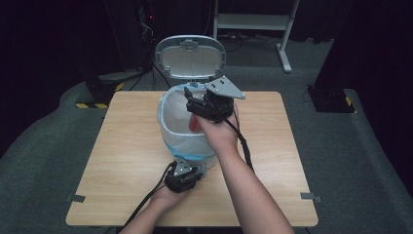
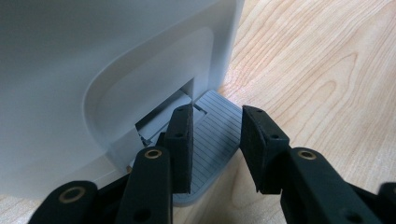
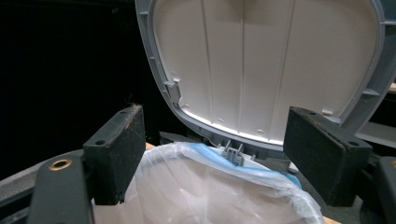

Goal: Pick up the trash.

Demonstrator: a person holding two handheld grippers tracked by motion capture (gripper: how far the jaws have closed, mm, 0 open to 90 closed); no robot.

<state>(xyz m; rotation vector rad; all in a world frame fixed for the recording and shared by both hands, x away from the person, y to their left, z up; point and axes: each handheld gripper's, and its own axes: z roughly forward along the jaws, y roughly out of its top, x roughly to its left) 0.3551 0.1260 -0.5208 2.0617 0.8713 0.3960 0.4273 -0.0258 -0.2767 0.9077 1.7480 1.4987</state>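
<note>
Table lit from above; surroundings dark; close views soft; glare on lid rim.

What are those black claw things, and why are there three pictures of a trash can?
A person holds a pair of tongs in each hand. One camera looks down from above; a small camera rides on each pair. On the wooden table stands a white pedal bin lined with a plastic bag. The left tongs press on the grey pedal, one pad on top of it, and the lid stands open. The right tongs hover over the bin's mouth, open, nothing between them. Something reddish lies inside.
</note>
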